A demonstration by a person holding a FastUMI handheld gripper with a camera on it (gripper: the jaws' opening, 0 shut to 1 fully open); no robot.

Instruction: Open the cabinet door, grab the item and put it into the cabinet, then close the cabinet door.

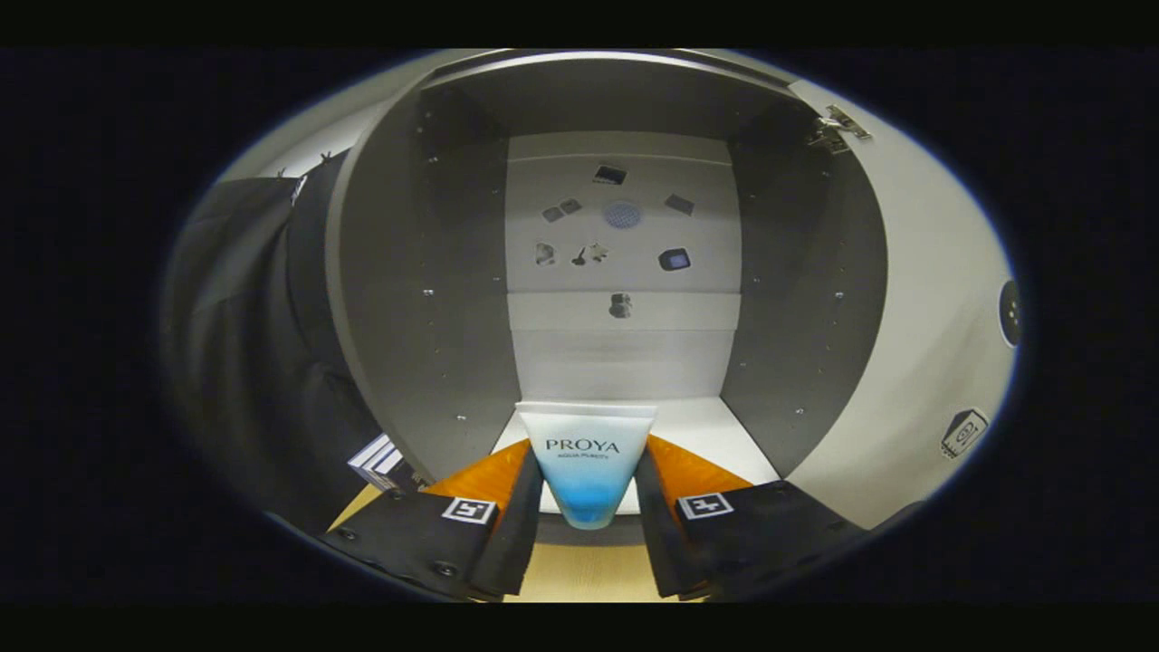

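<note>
Tool (587, 507) fingers sit nearest me, pinching the tube (587, 462) from both sides — wide end pointing away from me, narrow blue end back between the fingers. Grip looks firm as far as I can judge. Tube is held at the mouth of the cabinet (435, 299), just over the front edge of the cabinet floor (715, 435), not set down yet. Cabinet door (914, 317) swung wide to the right, hinge (838, 125) visible up top. Light wood counter (579, 570) shows below the fingers. My call for this step — push straight in along the centre line, stay off both side walls, lower until the tube rests on the floor, then spread the fingers and back out clear of the door.
</note>
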